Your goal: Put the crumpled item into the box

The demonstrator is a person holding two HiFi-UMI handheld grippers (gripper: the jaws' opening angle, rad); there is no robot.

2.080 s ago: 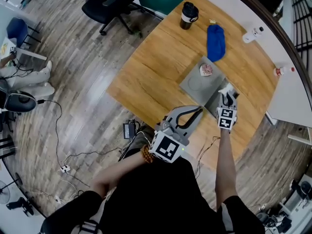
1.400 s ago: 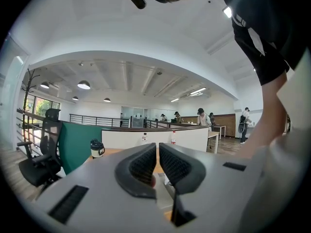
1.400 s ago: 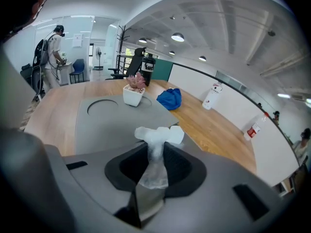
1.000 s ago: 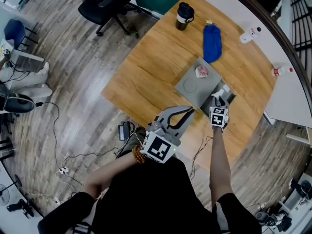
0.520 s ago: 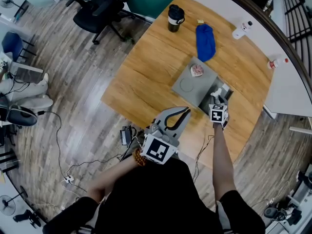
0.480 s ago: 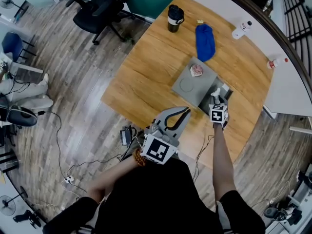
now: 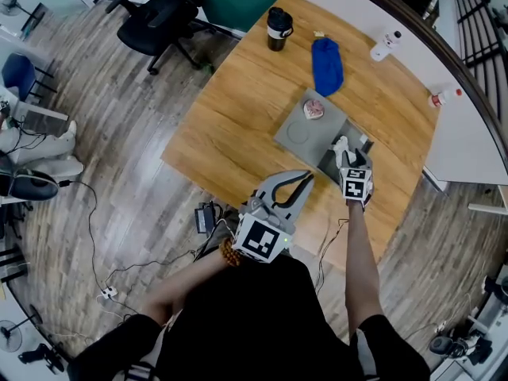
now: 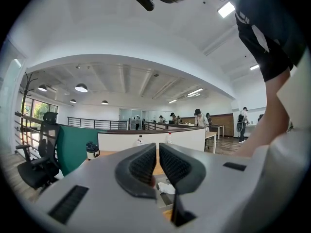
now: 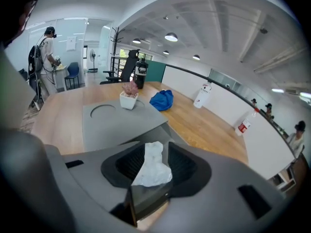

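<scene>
Step in hand: the release. The right tongs (image 9: 155,163) hang right over the open box (image 9: 147,199), and their jaws are opening to let the crumpled paper (image 9: 153,168) go.
Right tongs: jaws wide and still spreading. The white paper stands between them, but the pads no longer look pressed on it, so I judge it loose rather than gripped.
Crumpled paper: between the right jaws, its lower end just above the dark mouth of the box. It looks about to drop in and is not yet clearly inside.
Box: directly under the right jaw tips, with its grey lid (image 9: 116,125) lying flat just beyond them.
Left tongs (image 8: 158,152): jaws drawn almost together with only a slit between them and nothing in it. They are held back near the person's body, well apart from the box, touching nothing.
From overhead: the right tongs (image 7: 343,146) sit over the dark opening beside the lid, and the left tongs (image 7: 298,182) are off the table's near edge.
Next move, as I judge it: let the paper fall clear, check that it has not snagged on a pad or the box rim, then lift the right tongs straight up and away.
</scene>
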